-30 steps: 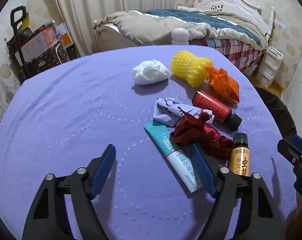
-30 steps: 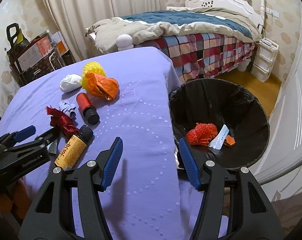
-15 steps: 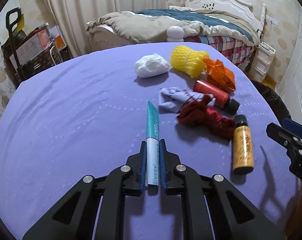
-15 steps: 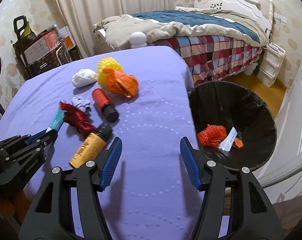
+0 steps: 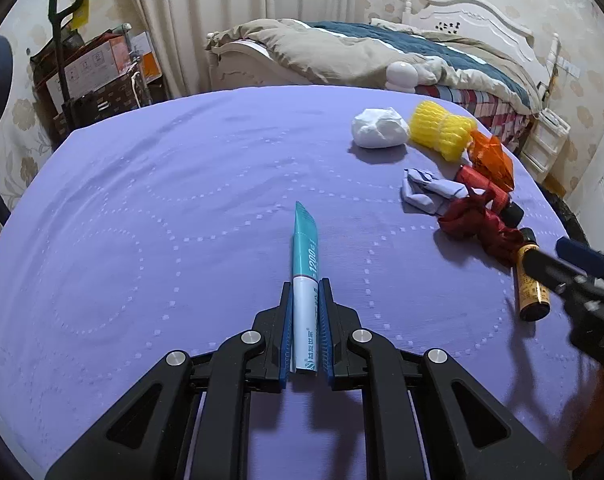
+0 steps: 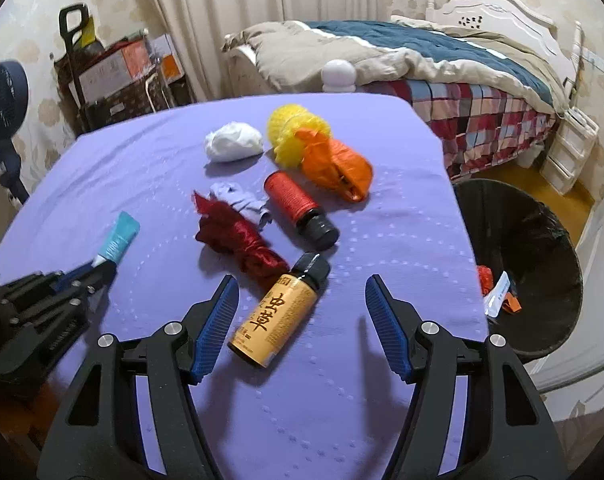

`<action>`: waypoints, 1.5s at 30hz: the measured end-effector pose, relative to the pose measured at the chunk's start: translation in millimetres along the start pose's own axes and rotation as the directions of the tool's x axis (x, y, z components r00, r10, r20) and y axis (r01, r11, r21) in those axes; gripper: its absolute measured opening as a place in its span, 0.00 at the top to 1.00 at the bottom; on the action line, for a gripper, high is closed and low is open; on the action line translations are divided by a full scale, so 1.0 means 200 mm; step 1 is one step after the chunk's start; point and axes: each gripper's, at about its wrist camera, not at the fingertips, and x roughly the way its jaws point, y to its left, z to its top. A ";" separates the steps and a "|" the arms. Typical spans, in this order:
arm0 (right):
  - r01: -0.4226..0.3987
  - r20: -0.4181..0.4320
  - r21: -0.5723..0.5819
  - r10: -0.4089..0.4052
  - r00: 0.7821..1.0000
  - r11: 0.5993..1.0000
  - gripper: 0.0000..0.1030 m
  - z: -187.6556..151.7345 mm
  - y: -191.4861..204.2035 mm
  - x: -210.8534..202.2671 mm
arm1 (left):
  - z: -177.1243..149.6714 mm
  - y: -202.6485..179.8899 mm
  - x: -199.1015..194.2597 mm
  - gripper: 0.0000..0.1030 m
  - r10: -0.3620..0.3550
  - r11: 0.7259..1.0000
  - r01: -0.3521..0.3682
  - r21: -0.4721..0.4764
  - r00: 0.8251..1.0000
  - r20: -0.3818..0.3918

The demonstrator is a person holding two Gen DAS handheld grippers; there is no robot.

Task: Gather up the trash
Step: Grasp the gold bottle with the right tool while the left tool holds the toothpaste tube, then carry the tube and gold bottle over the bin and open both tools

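Left tool (image 5: 305, 308) clamps the teal toothpaste tube (image 5: 304, 276) near its white end (soft, light, squashable). Right tool (image 6: 302, 320) gapes over the amber bottle (image 6: 280, 312); rigid, slick, grip mid-body.

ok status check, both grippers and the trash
Left gripper shut on teal tube. Right gripper open at yellow bottle. Bin off table's right edge, path clear.
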 end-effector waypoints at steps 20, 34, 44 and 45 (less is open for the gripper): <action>0.031 -0.028 -0.021 -0.032 0.999 0.999 0.77 -0.04 -0.06 0.05 | 0.00 0.01 0.01 0.87 -0.008 1.000 0.008 -0.007 1.000 0.010; 0.037 -0.020 0.000 -0.037 0.999 0.999 0.78 -0.06 -0.12 0.01 | 0.01 0.03 -0.01 0.87 -0.028 0.999 0.028 -0.015 0.999 0.019; 0.039 0.002 0.024 -0.040 0.999 0.999 0.78 -0.06 -0.18 -0.03 | 0.01 0.00 -0.06 0.88 -0.050 0.999 0.051 -0.019 0.998 0.048; 0.042 0.006 0.028 -0.042 0.999 0.999 0.78 -0.06 -0.20 -0.04 | 0.01 -0.01 -0.07 0.88 -0.055 0.998 0.056 -0.013 0.997 0.054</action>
